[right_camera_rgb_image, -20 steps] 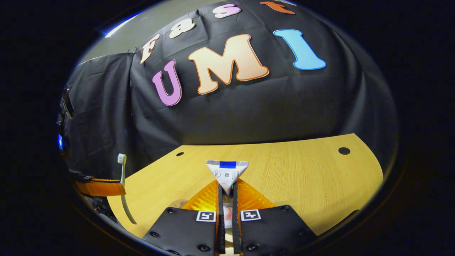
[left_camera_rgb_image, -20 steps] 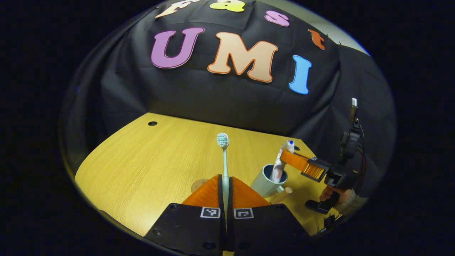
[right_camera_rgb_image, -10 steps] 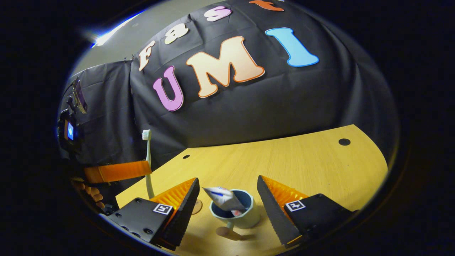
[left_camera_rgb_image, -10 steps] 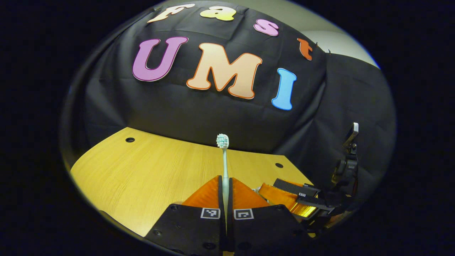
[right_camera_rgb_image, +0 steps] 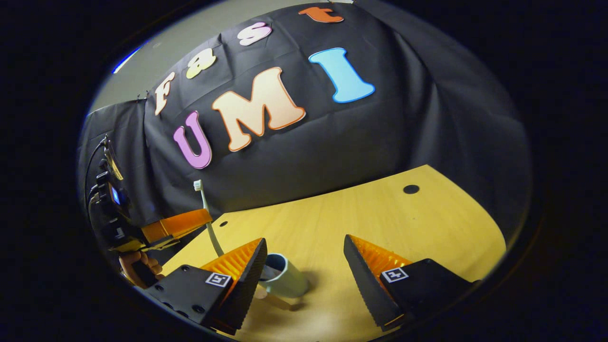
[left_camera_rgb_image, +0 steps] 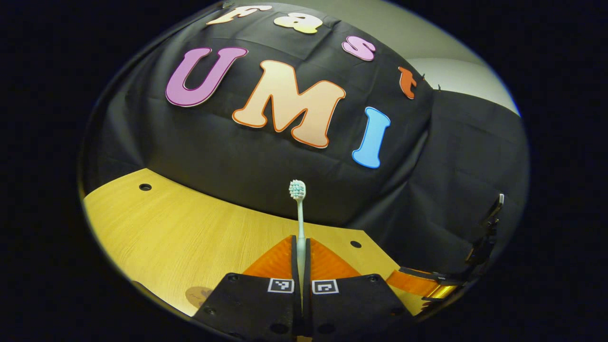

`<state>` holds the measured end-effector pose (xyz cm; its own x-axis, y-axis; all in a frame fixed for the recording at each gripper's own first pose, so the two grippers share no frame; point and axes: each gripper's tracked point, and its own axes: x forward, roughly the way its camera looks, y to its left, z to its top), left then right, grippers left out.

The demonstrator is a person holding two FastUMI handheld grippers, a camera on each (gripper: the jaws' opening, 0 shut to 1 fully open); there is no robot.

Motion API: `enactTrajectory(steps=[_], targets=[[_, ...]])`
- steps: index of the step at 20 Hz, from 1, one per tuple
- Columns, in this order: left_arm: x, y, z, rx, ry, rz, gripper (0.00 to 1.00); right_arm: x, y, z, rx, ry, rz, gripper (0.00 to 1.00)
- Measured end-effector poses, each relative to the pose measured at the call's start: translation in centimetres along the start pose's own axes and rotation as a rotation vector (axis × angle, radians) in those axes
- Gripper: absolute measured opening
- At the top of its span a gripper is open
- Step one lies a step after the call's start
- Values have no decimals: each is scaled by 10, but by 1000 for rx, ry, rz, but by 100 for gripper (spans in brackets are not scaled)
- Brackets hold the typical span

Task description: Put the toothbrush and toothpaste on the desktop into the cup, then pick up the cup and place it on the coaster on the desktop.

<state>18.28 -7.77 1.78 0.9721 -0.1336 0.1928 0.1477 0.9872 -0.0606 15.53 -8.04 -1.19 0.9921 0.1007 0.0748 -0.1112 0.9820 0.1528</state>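
My right gripper [right_camera_rgb_image: 304,266] has released the toothpaste and now backs off the cup [right_camera_rgb_image: 285,280], jaws wide. My left gripper [left_camera_rgb_image: 301,251] stays clamped on the toothbrush [left_camera_rgb_image: 299,213], next for the cup.

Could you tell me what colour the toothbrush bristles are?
Pale teal and white on the toothbrush, best in the left gripper view.

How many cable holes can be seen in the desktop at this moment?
2. In the right gripper view, one hole sits near the desktop's far right corner, and another hole near the far left edge, by the toothbrush. More could be hidden behind the hand-held grippers.
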Motion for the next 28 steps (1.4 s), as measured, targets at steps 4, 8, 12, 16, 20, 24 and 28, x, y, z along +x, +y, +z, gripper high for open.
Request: enactTrajectory(steps=[4,8,12,16,20,24,28], targets=[[23,-8,-4,-9,-14,-53,0,-14,-24,3,-5,-3,-56,98],[35,-9,-24,-5,-12,-81,0,-22,-41,2,-17,5,-100,98],[40,-4,-38,-32,-27,-88,0,-24,-50,-2,-41,12,-128,99],[33,4,-38,-26,-18,-76,2,-23,-47,-7,-56,26,-119,98],[28,8,-42,-20,-13,-80,4,-22,-42,-11,-52,30,-105,98],[22,4,-52,-38,3,-99,5,-23,-42,-13,-63,34,-104,98],[11,5,-62,-39,28,-102,22,-28,-43,-17,-61,41,-100,98]])
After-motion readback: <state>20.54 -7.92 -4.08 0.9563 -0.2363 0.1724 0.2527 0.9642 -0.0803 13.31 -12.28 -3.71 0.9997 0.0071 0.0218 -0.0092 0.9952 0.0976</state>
